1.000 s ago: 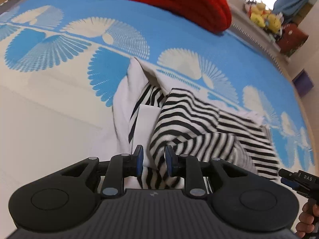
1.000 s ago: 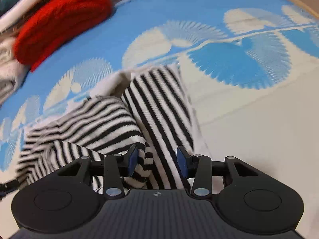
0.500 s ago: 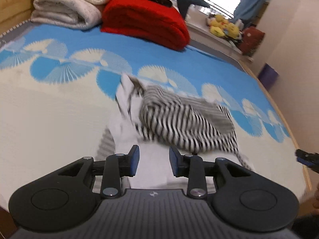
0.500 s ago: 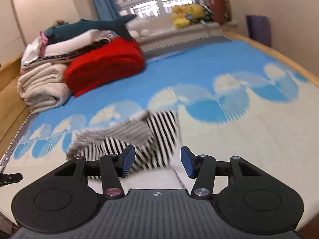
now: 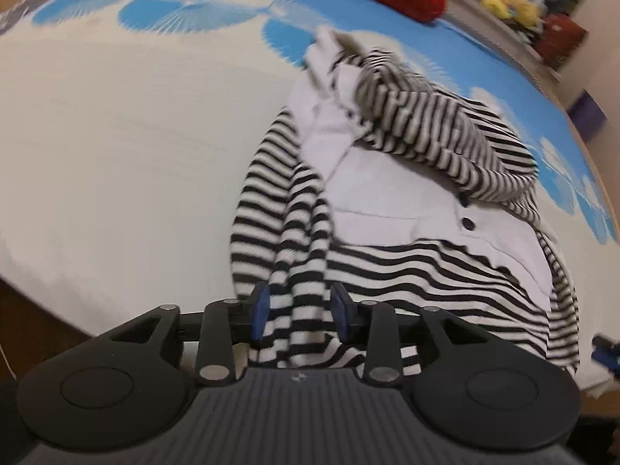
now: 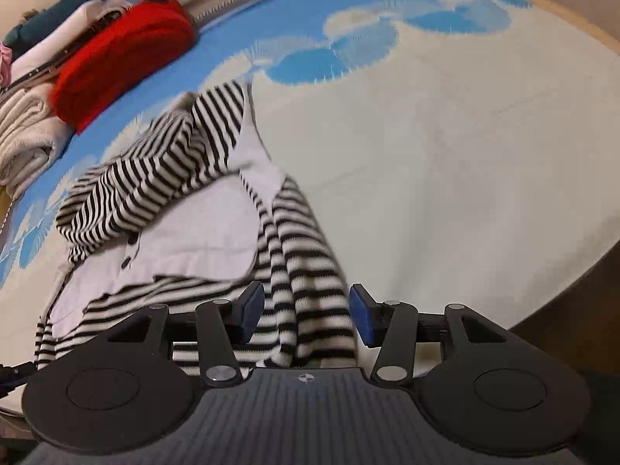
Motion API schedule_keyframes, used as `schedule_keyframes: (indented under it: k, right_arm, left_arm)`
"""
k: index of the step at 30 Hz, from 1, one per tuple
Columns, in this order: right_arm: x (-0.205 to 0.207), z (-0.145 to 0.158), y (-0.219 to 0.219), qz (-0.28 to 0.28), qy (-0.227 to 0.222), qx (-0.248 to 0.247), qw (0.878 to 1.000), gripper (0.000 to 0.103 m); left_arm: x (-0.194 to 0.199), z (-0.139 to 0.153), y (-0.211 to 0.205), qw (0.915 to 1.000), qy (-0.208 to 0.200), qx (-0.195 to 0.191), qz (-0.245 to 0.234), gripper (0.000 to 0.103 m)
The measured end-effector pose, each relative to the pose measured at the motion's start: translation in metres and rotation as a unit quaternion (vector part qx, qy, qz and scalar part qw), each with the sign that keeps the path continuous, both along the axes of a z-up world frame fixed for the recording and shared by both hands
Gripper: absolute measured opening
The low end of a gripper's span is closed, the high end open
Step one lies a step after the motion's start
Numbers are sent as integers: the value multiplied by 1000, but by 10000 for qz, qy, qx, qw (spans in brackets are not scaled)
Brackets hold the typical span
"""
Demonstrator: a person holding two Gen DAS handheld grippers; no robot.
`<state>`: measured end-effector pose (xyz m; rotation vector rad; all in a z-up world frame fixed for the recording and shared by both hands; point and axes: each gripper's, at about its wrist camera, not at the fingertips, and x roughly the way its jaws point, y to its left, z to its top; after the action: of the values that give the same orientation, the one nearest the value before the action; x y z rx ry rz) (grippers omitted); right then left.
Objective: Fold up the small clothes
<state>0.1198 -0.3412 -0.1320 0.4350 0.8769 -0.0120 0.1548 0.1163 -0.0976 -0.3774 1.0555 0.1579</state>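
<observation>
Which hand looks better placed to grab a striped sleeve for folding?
Left, slightly. The left gripper and right gripper have just been opening, each with a striped sleeve between its fingers; the left sleeve sits more snugly than the right sleeve.

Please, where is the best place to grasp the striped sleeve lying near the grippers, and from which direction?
Probably grip the striped sleeve at its bunched cuff end nearest the bed's front edge, coming down from above. It lies as a narrow ridge, so the left gripper, jaws just opened, can straddle it.

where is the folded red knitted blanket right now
The folded red knitted blanket lies at the bed's far end, upper left in the right wrist view, beside stacked cream blankets, beyond the striped garment.
</observation>
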Motion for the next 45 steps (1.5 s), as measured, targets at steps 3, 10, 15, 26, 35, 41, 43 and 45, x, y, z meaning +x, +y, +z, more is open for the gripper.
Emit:
schedule_keyframes:
  k: [3,10,15,26,35,41,43,45]
  right_arm:
    - [2,-5,10,124,85,-140,9998,55]
    - [2,-21,18,207,476,-242,9984,63]
    - [5,-32,20,149,738,-333,9966,63]
    - [7,-44,18,35,1005,-356,9943,64]
    - [9,-50,19,57,1098,-376,9932,65]
    - [9,-46,26,375,842,-252,9954,18]
    - [8,-41,26,333,688,-181,9969,10]
    - [4,-31,19,187,391,30,9991,9]
  left_arm:
    - [0,-5,4,9998,115,27,139,49]
    - [-2,-10,7,9996,217,35,155,53]
    - [-1,-15,8,9994,315,-32,157,57]
    - [1,-29,8,9974,662,-227,198,62]
    - [0,-39,5,9960,824,-248,231,61]
    - [-1,-37,1,9970,707,-329,-18,9]
    - [-5,-27,1,9981,507,-348,27,8]
    - [-11,-12,0,9991,182,-373,12,7]
